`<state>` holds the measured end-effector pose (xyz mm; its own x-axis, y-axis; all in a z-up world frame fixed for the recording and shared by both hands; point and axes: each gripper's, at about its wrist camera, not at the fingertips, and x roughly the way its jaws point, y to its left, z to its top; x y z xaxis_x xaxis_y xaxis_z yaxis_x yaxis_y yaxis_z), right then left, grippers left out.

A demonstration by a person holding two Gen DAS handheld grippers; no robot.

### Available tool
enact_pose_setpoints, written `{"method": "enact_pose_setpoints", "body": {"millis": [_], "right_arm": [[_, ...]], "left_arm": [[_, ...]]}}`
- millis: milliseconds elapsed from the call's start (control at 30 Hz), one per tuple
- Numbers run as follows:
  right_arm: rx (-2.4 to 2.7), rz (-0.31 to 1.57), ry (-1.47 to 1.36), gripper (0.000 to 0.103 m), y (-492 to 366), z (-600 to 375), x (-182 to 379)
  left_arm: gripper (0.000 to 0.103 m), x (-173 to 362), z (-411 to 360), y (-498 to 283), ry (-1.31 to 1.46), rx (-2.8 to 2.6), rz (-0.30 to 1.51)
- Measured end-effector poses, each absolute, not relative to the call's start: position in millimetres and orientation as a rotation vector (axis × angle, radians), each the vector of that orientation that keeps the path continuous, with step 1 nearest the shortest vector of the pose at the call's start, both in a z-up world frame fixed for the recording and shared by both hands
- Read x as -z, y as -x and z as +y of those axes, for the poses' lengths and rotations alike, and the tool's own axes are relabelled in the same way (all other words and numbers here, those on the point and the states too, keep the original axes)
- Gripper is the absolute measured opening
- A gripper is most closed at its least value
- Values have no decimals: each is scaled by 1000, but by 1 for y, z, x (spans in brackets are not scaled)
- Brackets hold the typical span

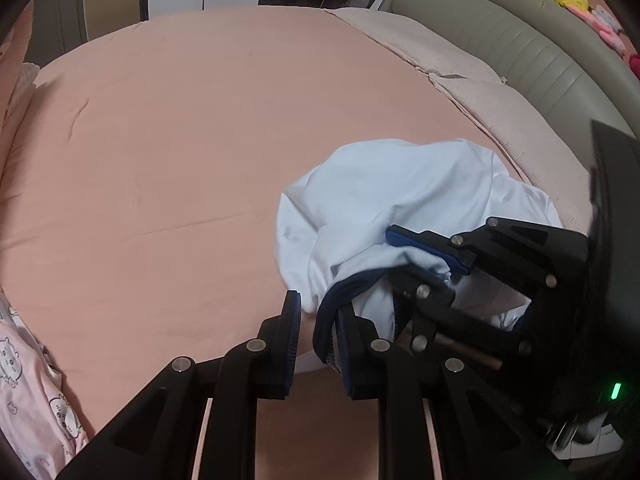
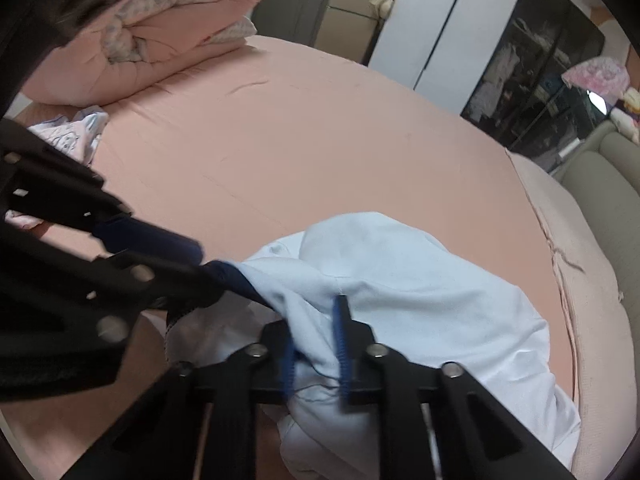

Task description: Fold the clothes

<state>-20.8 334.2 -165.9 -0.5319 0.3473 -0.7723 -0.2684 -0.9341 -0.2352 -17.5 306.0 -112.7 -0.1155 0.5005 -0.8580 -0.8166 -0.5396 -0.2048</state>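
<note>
Both grippers had hold of the pale blue shirt: my left gripper pinched its navy collar, my right gripper clamped a fold just beside that. Crumpled, the shirt lay on the pink bedsheet, near the grey headboard

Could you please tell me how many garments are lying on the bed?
2: a white garment held by both grippers, and a printed pink garment at the bed's edge. Others may be hidden.
</note>
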Motion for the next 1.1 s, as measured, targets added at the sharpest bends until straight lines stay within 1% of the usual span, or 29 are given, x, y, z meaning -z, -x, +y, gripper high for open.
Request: {"method": "enact_pose_setpoints", "body": {"millis": [133,200,233,300,333,367,433,500,567,667,767,933,1100], "right_arm": [[-2482,66,1278,8,20,351,165],[-2482,72,1251,7,16,355,159],[-2482,73,1237,7,14,357,155],[-2474,32,1188,6,9,358,148],[-2477,31,1161,6,6,360,143],[-2477,50,1136,6,3,364,138],[-2474,87,1092,6,-5,373,127],[-2465,98,1057,6,-12,382,118],[-2462,81,1036,6,-16,388,112],[-2458,59,1015,6,-21,390,105],[-2433,-25,995,6,-19,387,103],[-2371,-101,967,6,-17,391,100],[-2339,-75,915,6,-29,411,85]], "left_arm": [[16,112,306,17,1224,-1796,365],[17,113,311,19,1256,-1796,367],[20,114,313,20,1275,-1796,370],[34,112,314,24,1297,-1823,351],[52,111,312,26,1304,-1836,326],[68,110,310,29,1309,-1843,291],[75,108,305,35,1326,-1835,218],[76,107,301,40,1342,-1818,156],[82,106,300,43,1350,-1799,124],[82,106,306,39,1355,-1773,112],[82,102,313,32,1336,-1767,117],[82,87,318,26,1283,-1717,59],[82,84,323,24,1300,-1714,37]]}}
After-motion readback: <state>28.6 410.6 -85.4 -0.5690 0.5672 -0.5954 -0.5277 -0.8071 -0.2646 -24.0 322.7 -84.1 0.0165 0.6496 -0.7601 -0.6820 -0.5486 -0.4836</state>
